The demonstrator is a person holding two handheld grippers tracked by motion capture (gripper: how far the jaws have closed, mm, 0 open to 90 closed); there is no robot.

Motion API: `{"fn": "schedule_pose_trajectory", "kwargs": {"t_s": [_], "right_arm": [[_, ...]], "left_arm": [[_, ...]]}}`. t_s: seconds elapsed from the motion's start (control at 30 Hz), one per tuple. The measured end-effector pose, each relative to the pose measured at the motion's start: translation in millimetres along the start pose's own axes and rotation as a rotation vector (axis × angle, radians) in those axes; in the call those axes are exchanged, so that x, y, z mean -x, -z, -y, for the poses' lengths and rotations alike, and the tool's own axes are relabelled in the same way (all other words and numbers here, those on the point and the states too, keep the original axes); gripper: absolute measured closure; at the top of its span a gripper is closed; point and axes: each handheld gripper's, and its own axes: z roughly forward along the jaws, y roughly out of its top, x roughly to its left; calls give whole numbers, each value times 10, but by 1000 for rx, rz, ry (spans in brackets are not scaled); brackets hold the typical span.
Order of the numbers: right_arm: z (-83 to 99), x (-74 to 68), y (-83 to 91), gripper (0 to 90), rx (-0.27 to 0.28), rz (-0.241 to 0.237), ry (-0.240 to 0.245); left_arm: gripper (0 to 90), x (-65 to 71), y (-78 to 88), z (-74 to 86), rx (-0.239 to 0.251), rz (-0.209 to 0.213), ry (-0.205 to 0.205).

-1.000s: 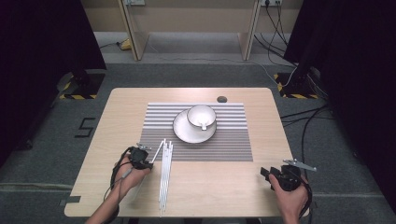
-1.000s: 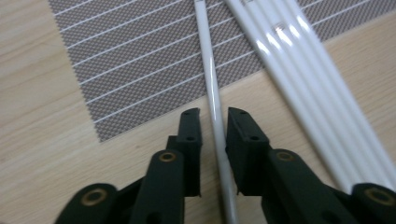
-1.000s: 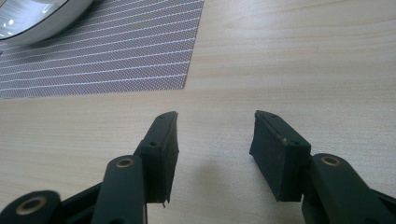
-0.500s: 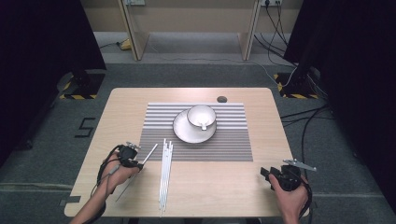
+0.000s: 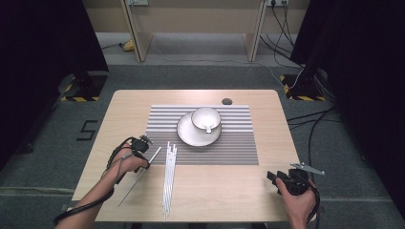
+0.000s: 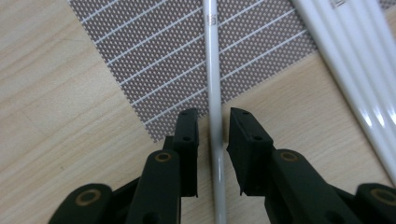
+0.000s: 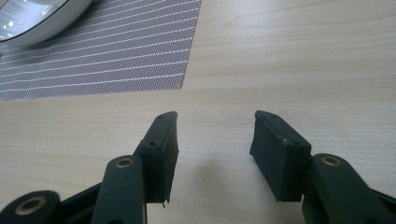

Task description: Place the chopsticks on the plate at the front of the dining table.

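High view: a wooden table (image 5: 267, 119) is carrying a striped placemat (image 5: 239, 143), on which a white plate (image 5: 191, 136) is sitting with a white cup (image 5: 206, 119) resting in it toward the far right rim; what the cup is holding cannot be told. A small dark disc (image 5: 227, 101) is lying on the table just beyond the mat's far edge. A bundle of white rods (image 5: 168, 179) is lying near the mat's near left corner, running toward the near edge. Left of the bundle, a single rod (image 5: 136, 180) is lying slanted and apart from it, its far end at the left gripper (image 5: 147, 153), which the left hand is gripping. The right gripper (image 5: 273, 177) is resting near the near right corner, well apart from everything. Left gripper view: the single rod (image 6: 213, 93) is passing between the jaws and crossing the placemat (image 6: 154, 56) corner; the jaws are standing narrow, having just been closing, with slim gaps showing beside the rod, so the pads are not pressing it. The bundle (image 6: 355, 60) is lying to the right, nothing lying between. Right gripper view: the jaws are standing wide over bare table (image 7: 299, 56), holding nothing; the placemat (image 7: 102, 51) and the plate's rim (image 7: 42, 23) are lying at far left.
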Motion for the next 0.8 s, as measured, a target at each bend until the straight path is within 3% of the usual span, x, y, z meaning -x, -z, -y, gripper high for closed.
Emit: {"fn": "schedule_pose_trajectory", "kwargs": {"t_s": [0.23,0.8], "right_arm": [[0,-2,-1,508,-1,-1,1],[0,-3,-7,508,-2,0,4]], "left_arm": [[766,-4,-22,-77,-83,16,-26],[802,2,-41,-146,-151,21,-51]]}}
